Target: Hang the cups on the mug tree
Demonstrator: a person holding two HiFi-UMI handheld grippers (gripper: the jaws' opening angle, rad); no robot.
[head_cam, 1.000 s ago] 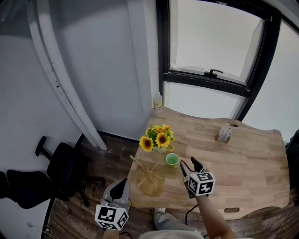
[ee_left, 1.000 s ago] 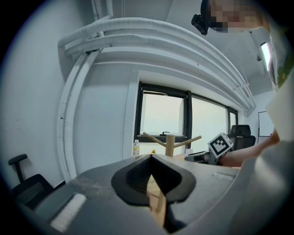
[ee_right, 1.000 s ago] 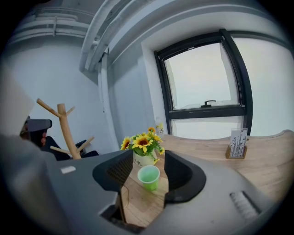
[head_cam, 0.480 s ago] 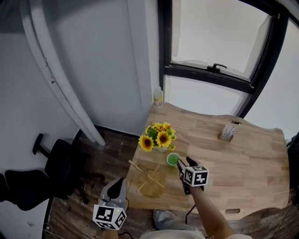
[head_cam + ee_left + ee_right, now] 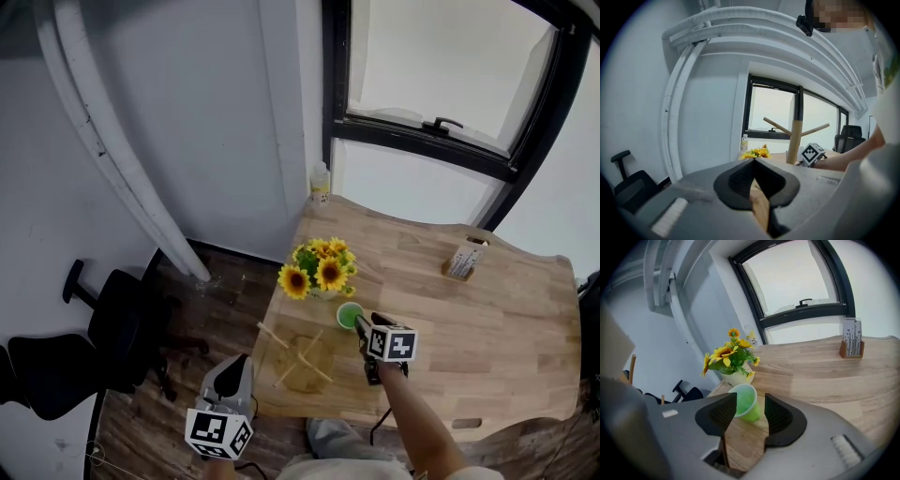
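Note:
A light green cup point(image 5: 349, 317) stands upright on the wooden table point(image 5: 469, 319), just right of a vase of sunflowers point(image 5: 319, 272). My right gripper point(image 5: 367, 324) reaches it from the near side. In the right gripper view the cup point(image 5: 746, 401) sits at the tips of the jaws, which are closing; the pads do not press it. The wooden mug tree point(image 5: 302, 354) stands at the near left corner, its pegs bare. My left gripper point(image 5: 244, 364) hangs below that corner, off the table, shut and empty point(image 5: 753, 160), with the mug tree point(image 5: 794, 140) ahead of it.
A small card holder point(image 5: 461, 260) stands at the table's far right and a bottle point(image 5: 320, 184) at its far left corner by the window. Black office chairs point(image 5: 103, 319) stand on the floor to the left. A white pipe point(image 5: 122, 178) slants down the wall.
My right gripper has moved forward and left up to the green cup, and its jaws have narrowed a little. The left gripper has stayed where it was.

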